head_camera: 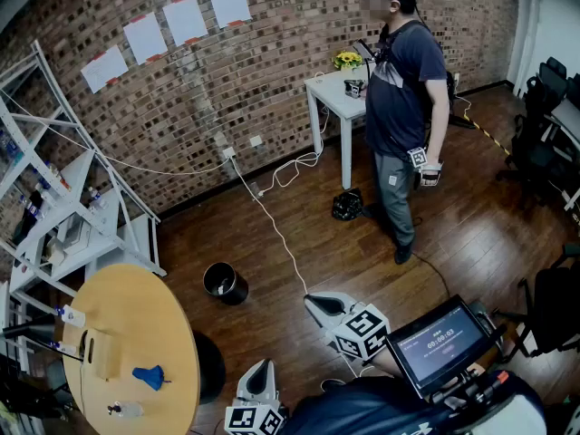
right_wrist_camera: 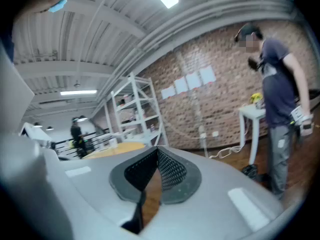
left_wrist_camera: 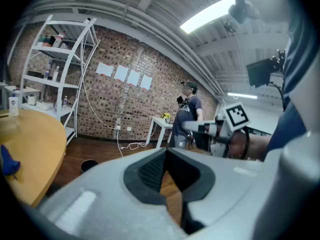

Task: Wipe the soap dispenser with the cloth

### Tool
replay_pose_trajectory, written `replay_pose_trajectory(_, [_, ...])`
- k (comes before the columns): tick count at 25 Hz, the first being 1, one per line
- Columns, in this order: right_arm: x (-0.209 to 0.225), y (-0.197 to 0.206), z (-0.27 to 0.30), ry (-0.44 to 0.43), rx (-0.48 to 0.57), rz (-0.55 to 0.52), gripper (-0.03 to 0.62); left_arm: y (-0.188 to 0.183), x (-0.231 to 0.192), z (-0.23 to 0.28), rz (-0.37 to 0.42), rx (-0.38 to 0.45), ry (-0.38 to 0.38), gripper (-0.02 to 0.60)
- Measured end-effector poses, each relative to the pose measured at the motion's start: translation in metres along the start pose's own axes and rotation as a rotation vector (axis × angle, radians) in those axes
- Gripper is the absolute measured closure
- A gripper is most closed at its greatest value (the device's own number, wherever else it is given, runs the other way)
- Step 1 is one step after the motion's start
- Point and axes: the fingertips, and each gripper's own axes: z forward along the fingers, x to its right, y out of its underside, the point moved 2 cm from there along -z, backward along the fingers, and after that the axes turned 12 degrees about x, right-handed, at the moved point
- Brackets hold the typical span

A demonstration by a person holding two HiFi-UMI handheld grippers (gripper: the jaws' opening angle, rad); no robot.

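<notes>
- Nearest me, the left tool [head_camera: 260,368] and the right tool [head_camera: 314,303] sit low against my body. Each has its jaws fully together with nothing between them, so neither is carrying anything.
- Both point out over the wooden floor [head_camera: 453,234], well apart from the round desk [head_camera: 154,324] on my left. I judge the wiping has not begun.
- The blue cloth [head_camera: 150,376] lies bunched on the desk, untouched.
- Near it, by the desk's edge, stands a clear bottle I take for the soap dispenser [head_camera: 127,410]. It is too small to be sure.
</notes>
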Motion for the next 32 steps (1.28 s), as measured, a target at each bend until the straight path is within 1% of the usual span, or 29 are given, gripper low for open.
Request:
replay_pose_trajectory(2, [0.054, -0.073, -0.023, 0.186, 0.189, -0.053, 0.583, -0.002, -0.003, 0.001, -0.015, -0.006, 0.000, 0.578])
replay_pose_trajectory(3, [0.076, -0.103, -0.034, 0.265, 0.266, -0.074, 0.583, -0.002, -0.003, 0.004, -0.022, -0.008, 0.002, 0.578])
replay_pose_trajectory(4, [0.094, -0.125, -0.043, 0.323, 0.316, -0.085, 0.583, -0.001, -0.003, 0.007, -0.027, -0.010, 0.008, 0.578])
replay_pose_trajectory(5, [0.106, -0.132, -0.050, 0.351, 0.325, -0.085, 0.583, 0.002, -0.002, 0.010, -0.031, -0.016, 0.014, 0.578])
replay_pose_trajectory(6, [0.109, -0.121, -0.052, 0.348, 0.281, -0.069, 0.583, 0.008, -0.001, 0.011, -0.033, -0.029, 0.020, 0.578])
replay_pose_trajectory(7, [0.105, -0.093, -0.050, 0.323, 0.188, -0.035, 0.583, 0.014, 0.000, 0.011, -0.033, -0.045, 0.026, 0.578])
replay_pose_trajectory(8, [0.093, -0.055, -0.048, 0.285, 0.068, 0.014, 0.583, 0.019, 0.001, 0.010, -0.031, -0.060, 0.031, 0.578])
replay_pose_trajectory(9, [0.073, -0.016, -0.046, 0.238, -0.049, 0.070, 0.583, 0.023, 0.001, 0.008, -0.025, -0.070, 0.031, 0.578])
replay_pose_trajectory(10, [0.048, 0.019, -0.044, 0.182, -0.142, 0.118, 0.583, 0.024, 0.001, 0.006, -0.019, -0.074, 0.028, 0.578])
replay_pose_trajectory(11, [0.019, 0.045, -0.040, 0.118, -0.200, 0.154, 0.583, 0.024, -0.001, 0.003, -0.010, -0.075, 0.021, 0.578])
replay_pose_trajectory(12, [-0.011, 0.061, -0.033, 0.045, -0.228, 0.173, 0.583, 0.022, -0.002, 0.000, -0.001, -0.073, 0.013, 0.578])
replay_pose_trajectory(13, [-0.041, 0.069, -0.022, -0.036, -0.234, 0.172, 0.583, 0.020, -0.005, -0.002, 0.010, -0.069, 0.005, 0.578])
replay_pose_trajectory(14, [-0.067, 0.071, -0.009, -0.115, -0.228, 0.150, 0.583, 0.017, -0.007, -0.005, 0.020, -0.064, -0.003, 0.578])
replay_pose_trajectory(15, [-0.086, 0.068, 0.000, -0.177, -0.218, 0.116, 0.583, 0.015, -0.010, -0.007, 0.032, -0.058, -0.011, 0.578])
replay_pose_trajectory(16, [-0.097, 0.064, 0.005, -0.213, -0.210, 0.085, 0.583, 0.012, -0.013, -0.009, 0.043, -0.053, -0.018, 0.578])
replay_pose_trajectory(17, [-0.099, 0.062, 0.005, -0.226, -0.210, 0.067, 0.583, 0.009, -0.016, -0.012, 0.054, -0.047, -0.025, 0.578])
replay_pose_trajectory(19, [-0.095, 0.066, -0.007, -0.232, -0.236, 0.063, 0.583, 0.005, -0.020, -0.018, 0.077, -0.038, -0.042, 0.578])
replay_pose_trajectory(21, [-0.104, 0.074, -0.007, -0.269, -0.247, 0.070, 0.583, 0.003, -0.022, -0.028, 0.096, -0.030, -0.080, 0.578])
replay_pose_trajectory(23, [-0.129, 0.082, 0.002, -0.345, -0.234, 0.087, 0.583, 0.004, -0.016, -0.049, 0.110, -0.021, -0.161, 0.578])
replay_pose_trajectory(24, [-0.142, 0.083, 0.002, -0.403, -0.231, 0.100, 0.583, 0.005, -0.009, -0.065, 0.112, -0.014, -0.229, 0.578])
replay_pose_trajectory(25, [-0.157, 0.081, 0.000, -0.476, -0.234, 0.113, 0.583, 0.004, -0.002, -0.081, 0.108, -0.002, -0.316, 0.578])
replay_pose_trajectory(26, [-0.173, 0.079, 0.003, -0.547, -0.241, 0.124, 0.583, 0.001, -0.004, -0.097, 0.097, 0.012, -0.405, 0.578])
replay_pose_trajectory(27, [-0.193, 0.079, 0.017, -0.594, -0.243, 0.132, 0.583, -0.005, -0.020, -0.113, 0.083, 0.027, -0.471, 0.578])
replay_pose_trajectory(29, [-0.241, 0.091, 0.060, -0.625, -0.243, 0.138, 0.583, -0.015, -0.081, -0.148, 0.052, 0.051, -0.537, 0.578])
replay_pose_trajectory(31, [-0.295, 0.119, 0.086, -0.668, -0.292, 0.137, 0.583, -0.014, -0.131, -0.195, 0.019, 0.061, -0.620, 0.577])
replay_pose_trajectory(32, [-0.322, 0.135, 0.094, -0.707, -0.331, 0.133, 0.583, -0.011, -0.149, -0.221, -0.004, 0.075, -0.685, 0.537])
